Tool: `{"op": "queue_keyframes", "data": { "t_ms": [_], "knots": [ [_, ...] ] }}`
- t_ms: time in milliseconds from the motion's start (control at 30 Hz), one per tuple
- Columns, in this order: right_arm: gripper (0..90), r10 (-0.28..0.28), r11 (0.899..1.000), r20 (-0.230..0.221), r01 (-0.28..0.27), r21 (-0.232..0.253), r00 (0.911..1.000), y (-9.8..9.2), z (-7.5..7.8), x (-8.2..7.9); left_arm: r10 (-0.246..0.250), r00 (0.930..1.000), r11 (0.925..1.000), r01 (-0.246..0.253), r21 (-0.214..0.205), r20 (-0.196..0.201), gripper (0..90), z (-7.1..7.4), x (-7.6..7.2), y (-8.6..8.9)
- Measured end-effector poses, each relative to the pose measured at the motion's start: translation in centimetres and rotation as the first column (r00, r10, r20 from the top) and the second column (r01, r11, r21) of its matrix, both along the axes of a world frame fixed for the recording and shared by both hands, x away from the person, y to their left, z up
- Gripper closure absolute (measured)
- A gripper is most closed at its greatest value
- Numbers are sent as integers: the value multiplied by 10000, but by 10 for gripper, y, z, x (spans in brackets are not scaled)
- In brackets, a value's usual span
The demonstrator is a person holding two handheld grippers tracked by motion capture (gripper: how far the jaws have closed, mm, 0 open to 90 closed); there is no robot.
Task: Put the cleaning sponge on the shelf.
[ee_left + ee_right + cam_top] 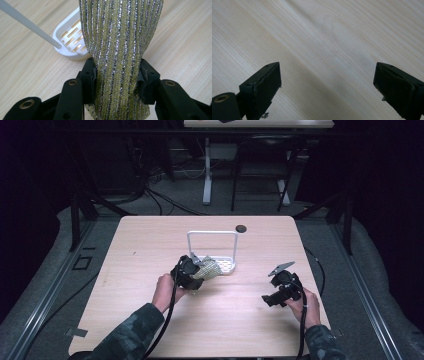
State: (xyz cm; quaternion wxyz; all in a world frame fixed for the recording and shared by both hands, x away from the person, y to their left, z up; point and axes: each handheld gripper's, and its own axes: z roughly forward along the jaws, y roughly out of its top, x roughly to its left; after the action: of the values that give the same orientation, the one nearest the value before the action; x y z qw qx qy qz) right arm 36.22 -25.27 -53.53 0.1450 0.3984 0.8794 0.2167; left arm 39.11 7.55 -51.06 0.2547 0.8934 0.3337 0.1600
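A glittery yellow-green and silver ribbed cloth [120, 50] hangs bunched between the two black jaws of my left gripper [117, 75], which is shut on it. In the high view the cloth [209, 268] pokes out of the left gripper [192, 270] right in front of a white rack [212, 251] with a tall hoop frame and a slotted base [71, 43]. The cloth's far end drapes over the base. My right gripper [327, 85] is open over bare wood, nothing between its jaws; it sits at the table's right [280, 292].
The light wood table [150, 315] has a small dark round hole cover [241, 228] near its far edge. Black cables trail from both grippers toward the near edge. Beyond the table stand another desk's legs [207, 170] and floor cables.
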Motion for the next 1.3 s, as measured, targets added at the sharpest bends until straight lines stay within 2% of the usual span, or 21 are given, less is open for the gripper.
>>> {"op": "queue_keyframes", "data": {
  "t_ms": [533,933,1300],
  "knots": [
    [72,35,10000,-14,-35,9,10000,0,0,0,480,9988,9987,-479,-196,70,570,5,15,-7],
    [74,39,10000,-104,-38,24,9999,1,-1,0,916,9958,9943,-914,-544,16,569,6,26,-7],
    [75,82,10000,-117,-82,-41,9999,1,-1,1,1157,9932,9921,-1151,-503,96,566,3,34,-17]
  ]
}}
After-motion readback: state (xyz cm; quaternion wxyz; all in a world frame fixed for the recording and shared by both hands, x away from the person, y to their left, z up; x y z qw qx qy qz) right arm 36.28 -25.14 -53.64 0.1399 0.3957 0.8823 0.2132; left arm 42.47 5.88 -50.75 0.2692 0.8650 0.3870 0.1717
